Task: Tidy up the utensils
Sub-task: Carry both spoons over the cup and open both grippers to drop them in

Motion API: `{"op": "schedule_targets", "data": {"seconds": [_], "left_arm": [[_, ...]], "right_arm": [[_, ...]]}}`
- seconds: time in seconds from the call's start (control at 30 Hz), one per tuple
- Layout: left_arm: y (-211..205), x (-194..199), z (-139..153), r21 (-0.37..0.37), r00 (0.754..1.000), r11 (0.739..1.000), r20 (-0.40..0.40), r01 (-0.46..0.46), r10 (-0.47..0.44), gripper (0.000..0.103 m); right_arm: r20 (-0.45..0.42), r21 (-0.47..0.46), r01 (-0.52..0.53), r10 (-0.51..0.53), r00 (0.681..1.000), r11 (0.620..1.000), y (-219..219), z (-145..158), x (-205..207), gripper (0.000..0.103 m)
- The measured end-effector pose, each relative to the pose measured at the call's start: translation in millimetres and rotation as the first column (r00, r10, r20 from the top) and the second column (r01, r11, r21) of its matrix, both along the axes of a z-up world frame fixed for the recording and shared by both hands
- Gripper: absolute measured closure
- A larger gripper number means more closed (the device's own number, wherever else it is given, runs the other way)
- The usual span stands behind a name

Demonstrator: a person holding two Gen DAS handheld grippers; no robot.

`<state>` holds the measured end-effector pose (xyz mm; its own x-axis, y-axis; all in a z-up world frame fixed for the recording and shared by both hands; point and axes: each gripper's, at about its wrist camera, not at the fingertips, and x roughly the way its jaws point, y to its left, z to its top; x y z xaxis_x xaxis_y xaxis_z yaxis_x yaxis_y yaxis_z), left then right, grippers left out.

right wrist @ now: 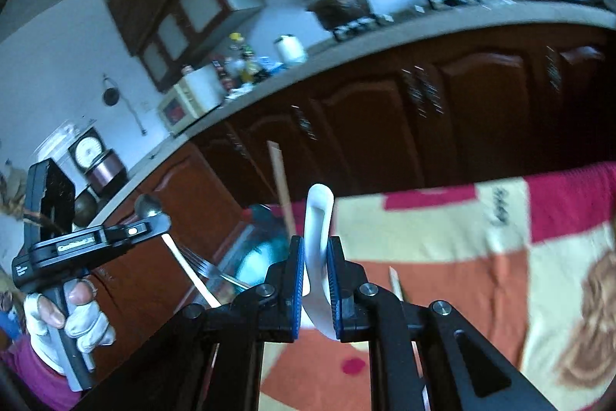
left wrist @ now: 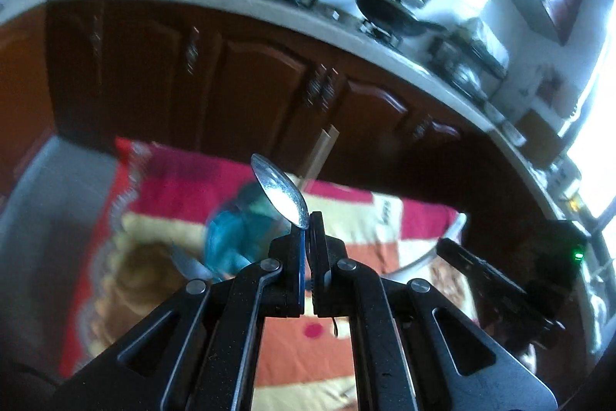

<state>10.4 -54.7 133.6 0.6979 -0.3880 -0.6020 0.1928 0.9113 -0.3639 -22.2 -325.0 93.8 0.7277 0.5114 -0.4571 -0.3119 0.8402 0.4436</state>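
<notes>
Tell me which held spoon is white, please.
The white spoon in the right gripper; the left gripper holds a shiny metal spoon.

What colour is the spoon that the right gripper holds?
White; the spoon shows best in the right wrist view.

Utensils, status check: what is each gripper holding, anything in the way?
Left gripper shut on metal spoon, bowl up. Right gripper shut on white spoon. Teal holder ahead, fork inside. Path unobstructed.
</notes>
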Motion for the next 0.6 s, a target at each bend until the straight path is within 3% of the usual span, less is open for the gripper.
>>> {"op": "schedule_targets", "data": {"seconds": [0.27, 0.43, 0.6], "left_arm": [[21.3, 28.2, -5.6, 0.122, 0.990, 0.986, 0.089, -0.116, 0.106, 0.102], [20.9, 43.3, -18.9, 0.207, 0.981, 0.965, 0.143, -0.162, 0.134, 0.102], [11.8, 57.8, -39.9, 0.261, 0.985, 0.953, 0.124, -0.151, 0.122, 0.102]], "right_arm": [[0.024, -0.057, -0.097, 0.098, 0.995, 0.994, 77.0, 8.7, 39.8, 0.092], [-0.004, -0.098, -0.153, 0.153, 0.988, 0.983, 108.1, -8.0, 58.1, 0.092], [-0.061, -0.143, -0.199, 0.192, 0.979, 0.969, 126.3, -33.8, 67.8, 0.092]]}}
